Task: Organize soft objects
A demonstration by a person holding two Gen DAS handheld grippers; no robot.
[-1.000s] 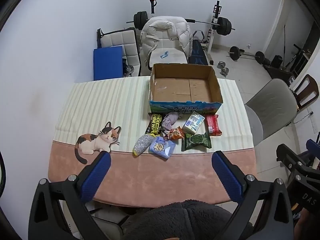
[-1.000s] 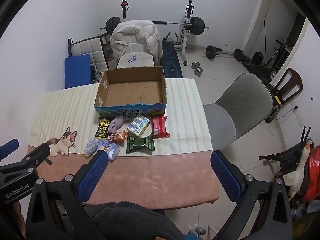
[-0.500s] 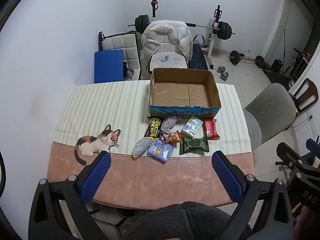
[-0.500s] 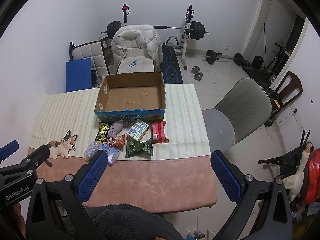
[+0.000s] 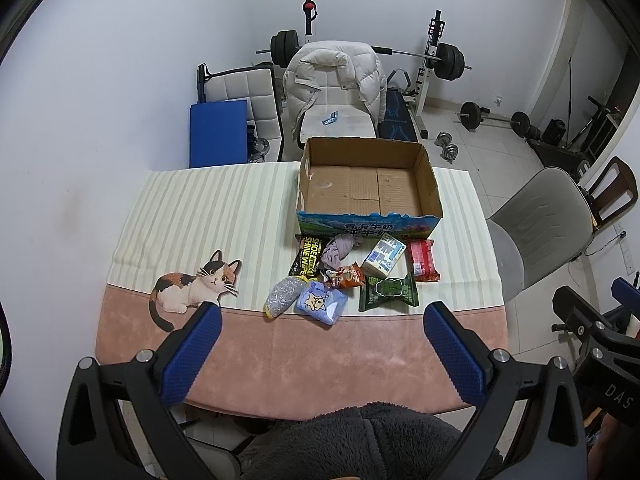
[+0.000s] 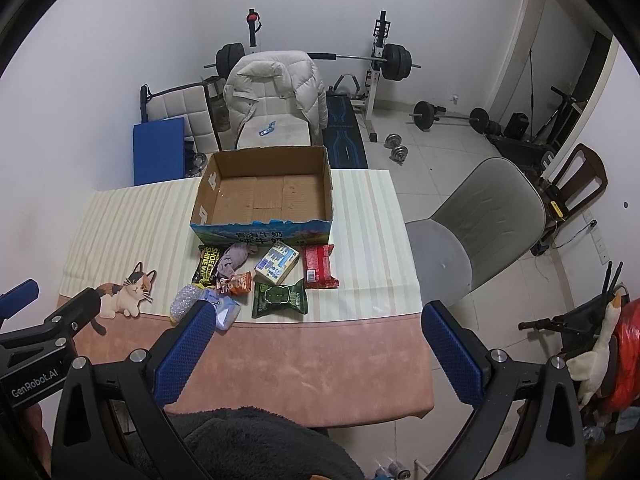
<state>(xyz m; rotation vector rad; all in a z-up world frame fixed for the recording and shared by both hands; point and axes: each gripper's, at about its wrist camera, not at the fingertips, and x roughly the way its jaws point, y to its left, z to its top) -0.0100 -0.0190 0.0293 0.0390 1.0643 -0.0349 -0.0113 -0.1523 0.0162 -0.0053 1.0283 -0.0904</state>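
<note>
Cardboard box (image 5: 370, 188): open top, nothing inside, at the far middle of the table (image 5: 360, 360).

Soft packs: a tight cluster just in front of the box, several touching or overlapping.
- black pack (image 5: 309, 255), against the box front
- grey cloth bundle (image 5: 338, 249), partly over the black pack
- white and blue carton (image 5: 384, 257)
- red pack (image 5: 421, 259), right end of the cluster
- green pouch (image 5: 389, 292)
- orange snack bag (image 5: 349, 278), wedged in the middle
- silver mesh pouch (image 5: 283, 295) and pale blue pack (image 5: 321, 303), nearest the table's front edge

Left gripper (image 5: 322, 350): jaws wide apart, holding nothing, high above the near edge.
Right gripper (image 6: 316, 352): jaws wide apart, holding nothing, likewise well clear of the packs.

Risks, judged:
- crowding: closing on one pack is likely to pinch or drag a neighbour
- slack wrappers may buckle and slip from the pads
- the two nearest packs could be nudged off the table's front edge
- a low carry could catch the box's front wall
</note>
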